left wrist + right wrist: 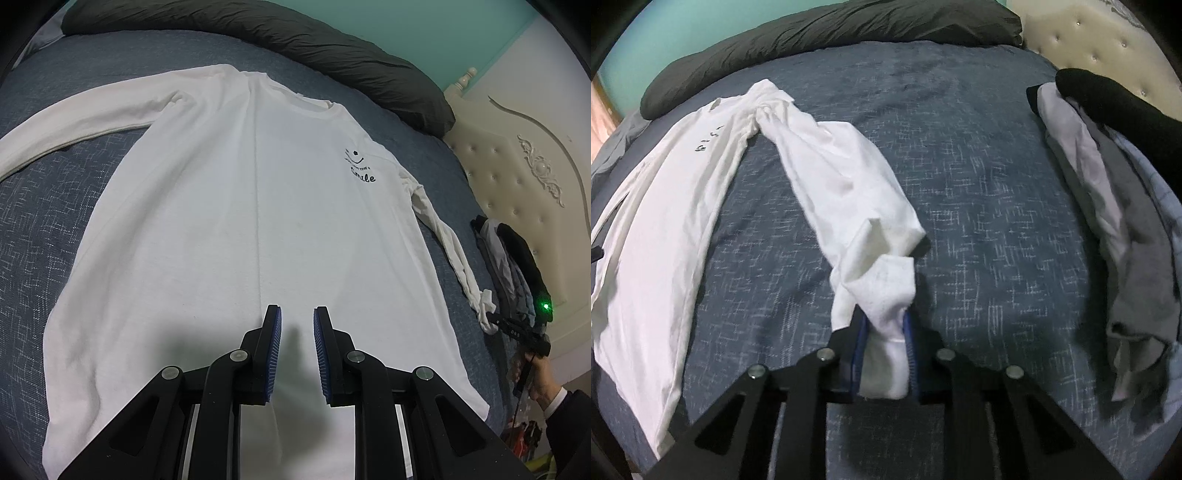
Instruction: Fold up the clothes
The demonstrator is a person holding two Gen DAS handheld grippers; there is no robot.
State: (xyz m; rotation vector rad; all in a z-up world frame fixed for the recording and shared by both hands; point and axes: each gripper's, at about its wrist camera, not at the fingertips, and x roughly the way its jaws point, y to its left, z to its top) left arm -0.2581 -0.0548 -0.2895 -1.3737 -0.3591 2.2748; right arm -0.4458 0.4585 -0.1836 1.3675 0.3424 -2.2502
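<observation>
A white long-sleeved shirt (pixel 240 221) with a small black "smile" print lies face up and flat on the blue bed cover (pixel 37 221). My left gripper (pixel 297 314) hovers over the shirt's lower hem with its blue pads apart and nothing between them. In the right wrist view the shirt's body (pixel 657 206) lies at the left, and its right sleeve (pixel 842 177) runs toward me. My right gripper (pixel 884 314) is shut on the sleeve's cuff (pixel 886 295), which bunches up between the pads. The left wrist view shows that gripper (pixel 517 328) at the bed's right side, held by a hand (pixel 543 384).
A dark grey duvet (pixel 295 33) lies rolled along the far side of the bed. A pile of grey, white and black clothes (pixel 1108 184) sits at the bed's right edge, next to the cream tufted headboard (pixel 517 166). The other sleeve (pixel 74 122) stretches out left.
</observation>
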